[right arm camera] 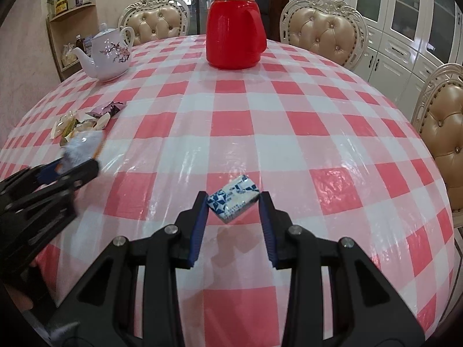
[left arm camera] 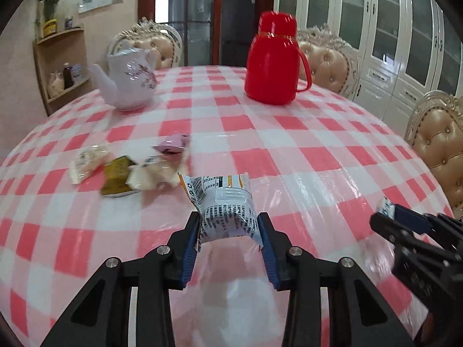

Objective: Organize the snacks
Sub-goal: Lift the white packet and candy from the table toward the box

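Left wrist view: the left gripper [left arm camera: 229, 225] clamps a pale blue snack packet [left arm camera: 224, 208] above the checked tablecloth [left arm camera: 303, 144], with the snack pile [left arm camera: 127, 167] ahead to its left. Right wrist view: the right gripper [right arm camera: 234, 202] pinches a small blue-and-white snack block [right arm camera: 233, 198], the red thermos [right arm camera: 234, 26] far ahead.

Beside the teapot [left arm camera: 127, 82], the heap of small wrapped snacks [left arm camera: 127, 170] was smeared by motion in the left wrist view, their labels unreadable, while the right hand-held gripper [left arm camera: 387, 214] was blurred and cut off by the frame's edge.
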### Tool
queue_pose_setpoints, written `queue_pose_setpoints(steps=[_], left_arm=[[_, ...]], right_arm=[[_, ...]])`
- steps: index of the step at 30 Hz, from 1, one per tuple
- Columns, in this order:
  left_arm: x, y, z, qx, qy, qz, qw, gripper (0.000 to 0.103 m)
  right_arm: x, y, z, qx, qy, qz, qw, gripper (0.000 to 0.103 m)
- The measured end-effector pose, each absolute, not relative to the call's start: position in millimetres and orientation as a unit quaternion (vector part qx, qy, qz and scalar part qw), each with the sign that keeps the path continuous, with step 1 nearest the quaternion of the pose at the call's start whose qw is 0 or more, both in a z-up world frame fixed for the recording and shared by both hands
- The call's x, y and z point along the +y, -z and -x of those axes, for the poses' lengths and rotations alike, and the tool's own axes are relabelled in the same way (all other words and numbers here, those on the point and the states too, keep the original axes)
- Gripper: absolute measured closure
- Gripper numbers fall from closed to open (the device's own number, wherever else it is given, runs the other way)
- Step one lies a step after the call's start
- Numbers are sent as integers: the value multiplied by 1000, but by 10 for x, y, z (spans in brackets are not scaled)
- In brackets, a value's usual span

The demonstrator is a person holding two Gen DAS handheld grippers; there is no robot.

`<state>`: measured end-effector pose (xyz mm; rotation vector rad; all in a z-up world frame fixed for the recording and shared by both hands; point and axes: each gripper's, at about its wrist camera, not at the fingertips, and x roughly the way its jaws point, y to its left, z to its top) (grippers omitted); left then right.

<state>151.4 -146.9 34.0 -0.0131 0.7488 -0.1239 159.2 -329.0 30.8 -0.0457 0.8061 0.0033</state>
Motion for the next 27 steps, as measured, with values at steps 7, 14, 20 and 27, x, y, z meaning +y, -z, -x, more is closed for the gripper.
queue_pose_setpoints(steps=[7,14,20,27], left_arm=[[-1032,-368,-1134,360,42,26,932,63],[-501,-391,-871,358,22,59,932,63],[-17,-321,-751,368,-2,92,925,63],[272,-361,-692,366,-8,115,923,62]], right_arm=[[-3136,-299,-1558,389,-11,44,920,64],[-2911,-239,-1514,390,-19,78,918,64],[-2721,-179,-1460,387,-16,106,916,63],[-2296,-177,-1279,376,-18,130,917,64]])
